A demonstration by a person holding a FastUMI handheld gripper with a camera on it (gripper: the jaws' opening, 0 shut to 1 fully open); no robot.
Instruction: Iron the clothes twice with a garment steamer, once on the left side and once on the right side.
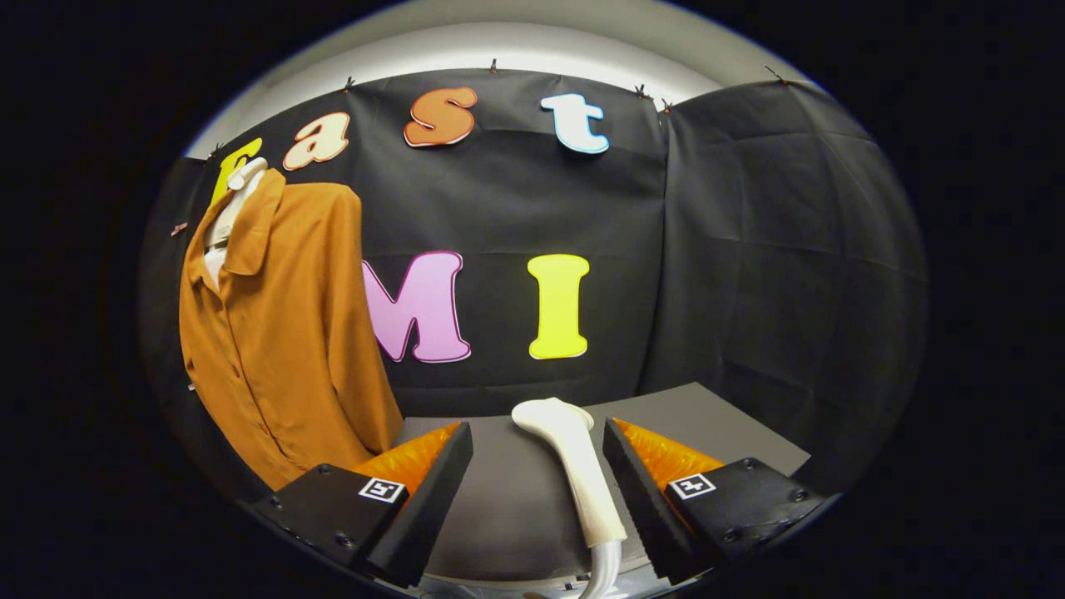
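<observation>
We see the claw [537, 474] with its jaws spread wide, gripping nothing. The steamer [574, 470] lies on the grey worktop [499, 491] between the two fingers, much closer to the right finger [636, 491] than to the left finger [433, 491]; we cannot tell whether it touches the right one. Its long axis runs roughly along the fingers, leaning a little across them: the head points away from us and slightly leftward, while the handle runs back toward the claw's base, where a hose [606, 570] leaves it. The shirt [279, 333] hangs on a form beyond the left finger, well apart from the steamer. We judge that the grasp is not yet made, and that closing on the handle calls for a small shift rightward to centre it.
</observation>
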